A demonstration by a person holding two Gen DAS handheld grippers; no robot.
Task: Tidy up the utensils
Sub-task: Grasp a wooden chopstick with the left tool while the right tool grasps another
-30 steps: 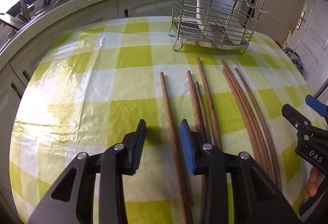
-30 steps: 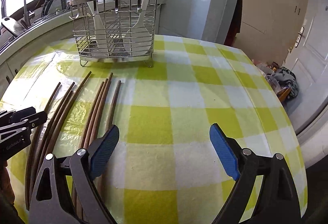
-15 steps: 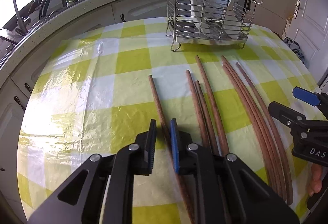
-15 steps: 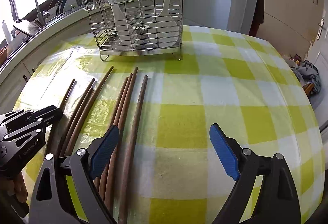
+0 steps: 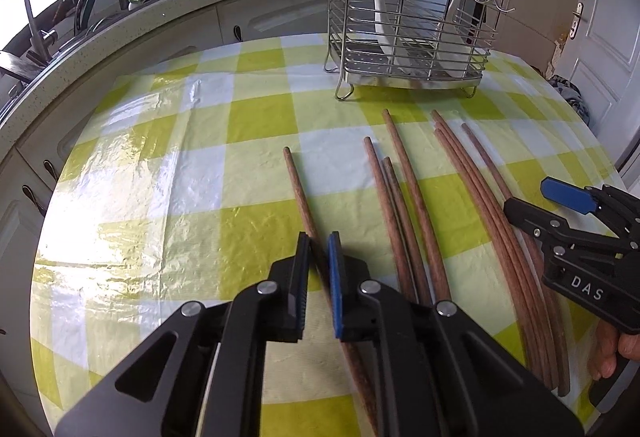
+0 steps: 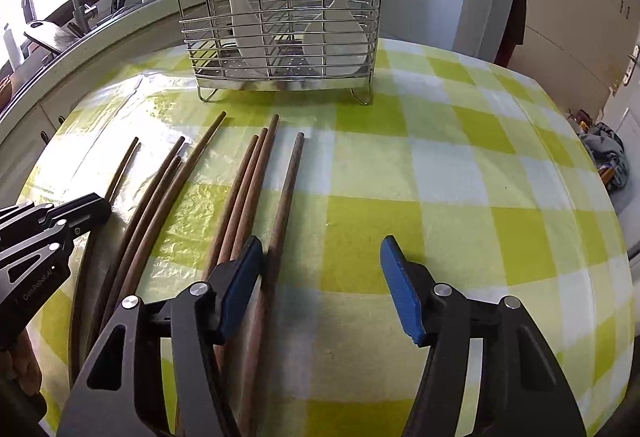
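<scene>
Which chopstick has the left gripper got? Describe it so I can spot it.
Start at the wire rack on the checked table. Chopsticks lie fanned in front of it. The left gripper is shut on the leftmost chopstick, lying alone, apart from the rest.

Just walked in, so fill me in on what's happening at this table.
A person with a gripper in each hand is sorting wooden chopsticks on a checked tablecloth. The left gripper has its jaws shut on the lone chopstick at the left of the row. The right gripper is closing its jaws around the rightmost chopstick without pressing it yet. The wire utensil rack behind holds only white spoons so far.
</scene>
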